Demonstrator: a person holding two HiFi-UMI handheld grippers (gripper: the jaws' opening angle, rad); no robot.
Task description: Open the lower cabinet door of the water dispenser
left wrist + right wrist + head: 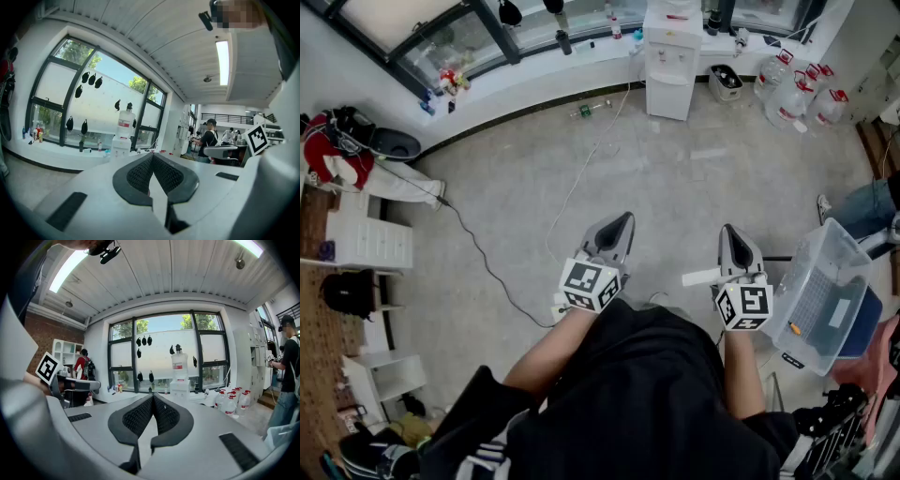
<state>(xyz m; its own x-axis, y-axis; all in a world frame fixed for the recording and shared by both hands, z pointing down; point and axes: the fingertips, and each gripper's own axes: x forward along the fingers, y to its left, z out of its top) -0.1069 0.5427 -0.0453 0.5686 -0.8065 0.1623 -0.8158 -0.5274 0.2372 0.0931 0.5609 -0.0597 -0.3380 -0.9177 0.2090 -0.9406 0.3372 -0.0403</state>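
Observation:
The white water dispenser [669, 58] stands far across the floor against the window ledge, its lower cabinet door [670, 96] closed. Its bottle-topped body also shows small and distant in the left gripper view [122, 137] and in the right gripper view [179, 377]. My left gripper [616, 231] and right gripper [732, 240] are held side by side in front of the person's body, well short of the dispenser. Both point toward it. Each pair of jaws is shut with nothing between them, as the left gripper [152, 157] and right gripper [153, 396] show in their own views.
A white cable [573, 187] runs over the grey floor toward the dispenser, with a bottle [590, 110] lying near it. Several water jugs [796, 90] stand right of the dispenser. A clear plastic bin [825, 292] sits close on my right, white shelves [366, 240] on the left. A person [288, 373] stands at the right.

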